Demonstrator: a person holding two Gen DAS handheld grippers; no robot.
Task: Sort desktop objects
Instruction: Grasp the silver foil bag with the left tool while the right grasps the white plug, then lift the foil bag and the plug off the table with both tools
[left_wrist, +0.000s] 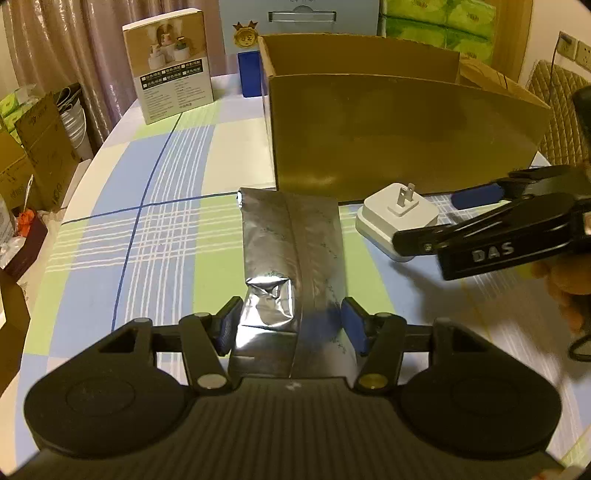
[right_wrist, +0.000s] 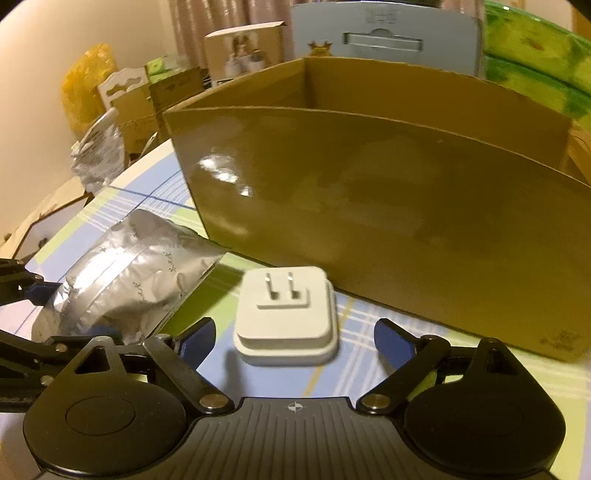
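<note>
Foil pouch (left_wrist: 291, 266): between my left claw (left_wrist: 290, 328), pads flanking its near end, squeeze unconfirmed, so it could slide out on lifting. White plug adapter (right_wrist: 286, 317): on the bench (left_wrist: 166, 229) ahead of my spread right claw (right_wrist: 295, 341), unheld; cardboard box (right_wrist: 369, 206) just behind could foul a forward reach.

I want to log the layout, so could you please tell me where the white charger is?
The white charger lies prongs-up on the checked tablecloth, just in front of the cardboard box, right of the silver foil pouch.
</note>
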